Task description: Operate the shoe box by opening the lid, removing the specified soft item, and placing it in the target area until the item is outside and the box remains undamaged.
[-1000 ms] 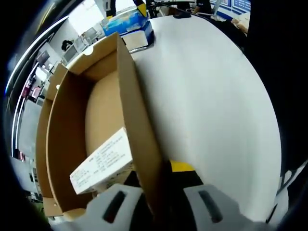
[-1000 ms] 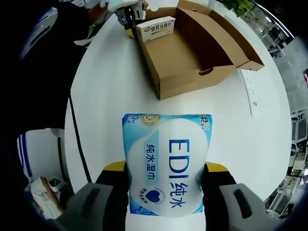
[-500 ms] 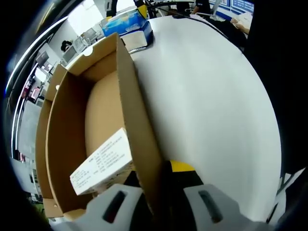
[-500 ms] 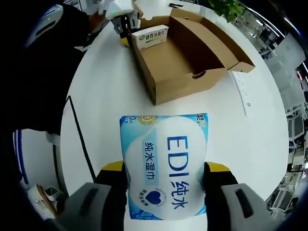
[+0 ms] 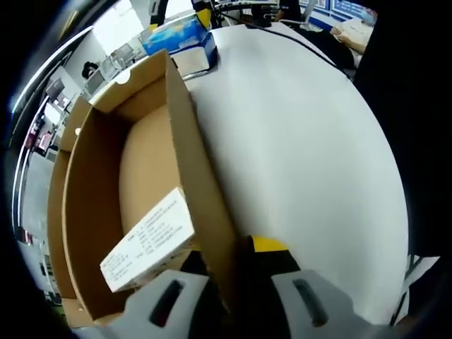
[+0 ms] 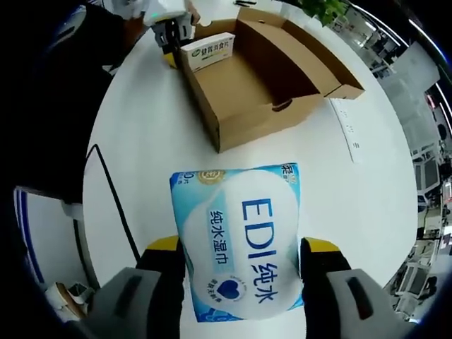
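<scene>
Blue-white wipes pack (image 6: pixel 236 244), brown box (image 6: pixel 247 85)

left gripper view sits close at the shoe box (image 5: pixel 141 183) wall, facing along it; right gripper view looks down from farther off; both share box and white table (image 6: pixel 155 155).

The blue wet-wipes pack (image 6: pixel 240 244) reads "EDI纯水" in big letters, with "纯水湿巾" on a smaller label. The print on the small white carton (image 6: pixel 207 51) is too small to read.

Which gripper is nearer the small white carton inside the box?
Left. Left gripper clamps the cardboard shoe box wall beside the white carton; right gripper holds the blue wipes pack away.
</scene>
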